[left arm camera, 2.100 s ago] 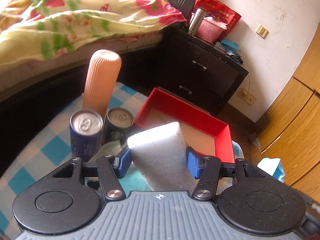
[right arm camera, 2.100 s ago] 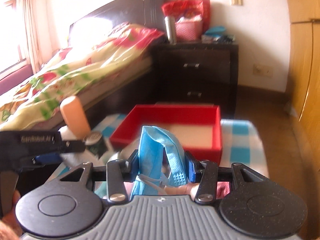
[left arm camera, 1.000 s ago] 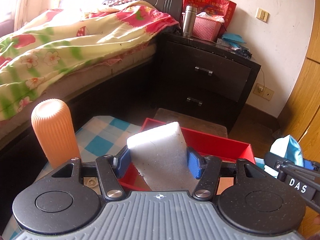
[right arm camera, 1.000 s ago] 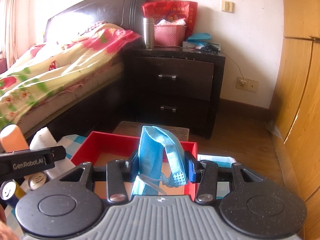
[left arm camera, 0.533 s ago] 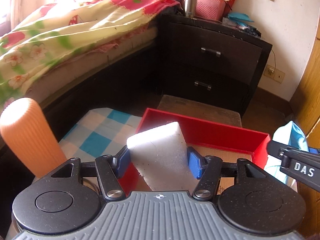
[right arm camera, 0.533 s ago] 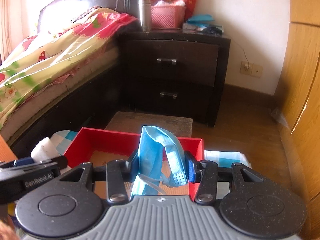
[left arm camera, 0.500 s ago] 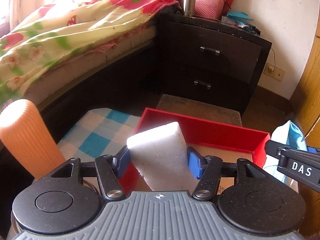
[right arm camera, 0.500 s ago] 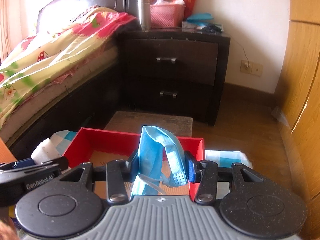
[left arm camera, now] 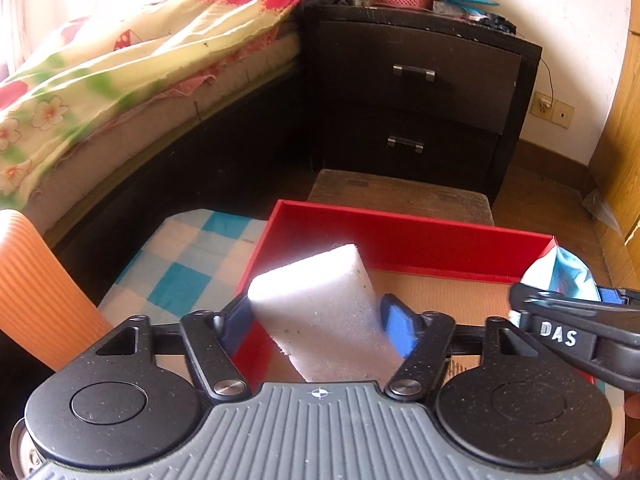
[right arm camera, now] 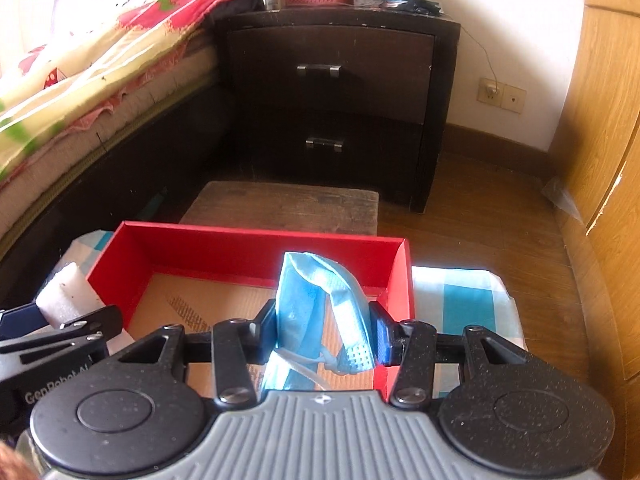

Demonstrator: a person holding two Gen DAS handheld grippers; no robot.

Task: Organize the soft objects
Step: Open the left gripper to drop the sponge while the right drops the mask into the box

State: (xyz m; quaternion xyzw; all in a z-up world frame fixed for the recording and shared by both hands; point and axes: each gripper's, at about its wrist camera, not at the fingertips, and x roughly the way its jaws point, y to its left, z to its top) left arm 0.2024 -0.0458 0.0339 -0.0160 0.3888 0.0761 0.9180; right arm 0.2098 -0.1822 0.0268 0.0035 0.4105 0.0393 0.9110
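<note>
Foam block [left arm camera: 312,304], white, loose in just-opened left tool [left arm camera: 318,322]; right tool [right arm camera: 324,332], loosening, pinches crumpled blue mask [right arm camera: 300,300].

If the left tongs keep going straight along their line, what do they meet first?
Probably the cardboard floor of the red box. The left tongs, opening around the white foam block, aim down into it; its far wall follows. Depth is uncertain.

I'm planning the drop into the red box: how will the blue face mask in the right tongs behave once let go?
The blue face mask looks floppy: it folds and droops between the right tongs, whose jaws have just been opening. Probably very light, so it may drift or snag by its thin ear loop. It should land limp in the red box, without rolling.
</note>
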